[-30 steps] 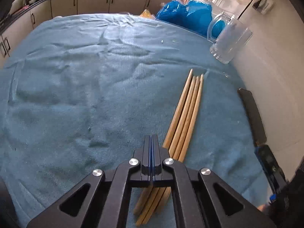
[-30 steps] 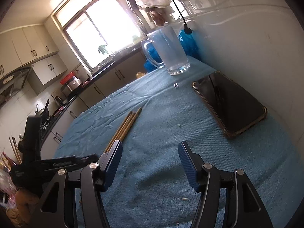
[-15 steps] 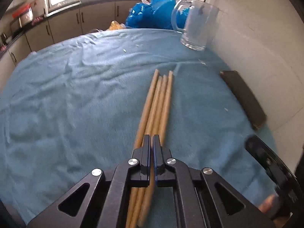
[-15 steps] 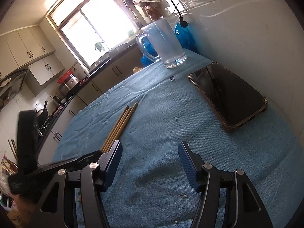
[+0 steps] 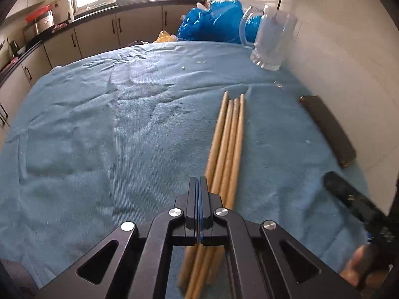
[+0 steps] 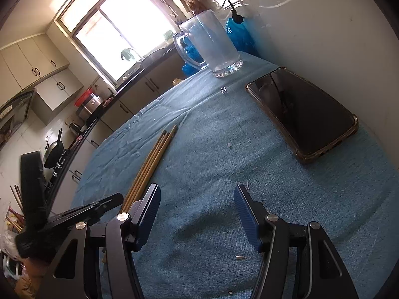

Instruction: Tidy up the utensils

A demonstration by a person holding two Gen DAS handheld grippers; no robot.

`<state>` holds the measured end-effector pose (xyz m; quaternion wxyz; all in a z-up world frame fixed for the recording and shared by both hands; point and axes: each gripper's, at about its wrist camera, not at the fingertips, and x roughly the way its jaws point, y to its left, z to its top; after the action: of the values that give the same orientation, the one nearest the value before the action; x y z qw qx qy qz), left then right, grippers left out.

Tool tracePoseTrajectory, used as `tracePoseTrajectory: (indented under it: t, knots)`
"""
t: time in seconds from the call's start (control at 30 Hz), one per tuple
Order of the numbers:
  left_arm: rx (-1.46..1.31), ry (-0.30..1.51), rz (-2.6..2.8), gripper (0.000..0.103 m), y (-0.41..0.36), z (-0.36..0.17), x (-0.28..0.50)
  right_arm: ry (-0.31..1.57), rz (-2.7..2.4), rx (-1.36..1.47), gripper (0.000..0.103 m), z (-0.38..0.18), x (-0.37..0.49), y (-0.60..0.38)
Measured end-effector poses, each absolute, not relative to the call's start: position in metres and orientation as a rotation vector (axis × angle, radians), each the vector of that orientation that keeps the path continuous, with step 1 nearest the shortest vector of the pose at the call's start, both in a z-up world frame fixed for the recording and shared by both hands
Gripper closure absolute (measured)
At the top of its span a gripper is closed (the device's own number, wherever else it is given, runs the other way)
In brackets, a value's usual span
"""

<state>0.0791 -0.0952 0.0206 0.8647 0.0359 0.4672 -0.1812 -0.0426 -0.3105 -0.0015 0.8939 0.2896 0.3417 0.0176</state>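
four wooden chopsticks [image 5: 228, 144] lie side by side in a tight bundle on the blue cloth [image 5: 99, 129], tips pointing toward the glass mug [image 5: 271, 39] that stands upright near the wall at the far end. a dark phone [image 6: 301, 114] lies flat on the cloth between the bundle and the wall, well apart from both.

left gripper [image 5: 198, 186]: jaws pressed together, nothing between them. it sits over the near end of the bundle, just to the left of the sticks; whether the tips touch the wood i cannot tell, since the sticks run under the fingers there.

right gripper [image 6: 197, 209]: jaws apart, empty, above bare cloth. the bundle's near end is just beside its left finger [image 6: 149, 206].

step in hand, as i judge it: the sticks look already gathered and lined up, so this reads as squaring the bundle before lifting it. nothing is in the mug yet.

next move likely calls for: open jaws brought across the whole bundle near one end, closing on all four at once. the sticks are thin, round and smooth, so they may roll apart or fan out if pinched off-centre. then stand them tip-down into the mug, the only container in view.
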Motion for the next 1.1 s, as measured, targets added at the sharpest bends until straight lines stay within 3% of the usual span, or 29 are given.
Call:
tracePoseTrajectory:
  t: [0.33, 0.43, 0.53, 0.77, 0.9, 1.1]
  knots:
    - [-0.030, 0.999, -0.412, 0.101, -0.065, 0.029, 0.040, 0.852, 0.104, 0.341, 0.039, 0.017, 0.038, -0.255]
    - [-0.046, 0.992, -0.411, 0.093, -0.052, 0.033, 0.034, 0.919, 0.075, 0.290, 0.054, 0.009, 0.071, -0.241]
    - [-0.055, 1.000, -0.399, 0.093, -0.042, 0.031, 0.038, 0.938, 0.020, 0.134, 0.055, 0.007, 0.088, -0.214]
    - [-0.086, 1.005, -0.432, 0.092, -0.040, 0.029, 0.039, 1.019, -0.073, 0.055, 0.059, 0.003, 0.072, -0.228]
    - [-0.080, 1.004, -0.448, 0.092, -0.048, 0.028, 0.039, 1.048, -0.140, 0.022, 0.053, 0.002, 0.047, -0.252]
    - [-0.056, 1.035, -0.471, 0.092, -0.075, 0.020, 0.063, 1.062, -0.137, 0.090, 0.053, 0.001, 0.025, -0.278]
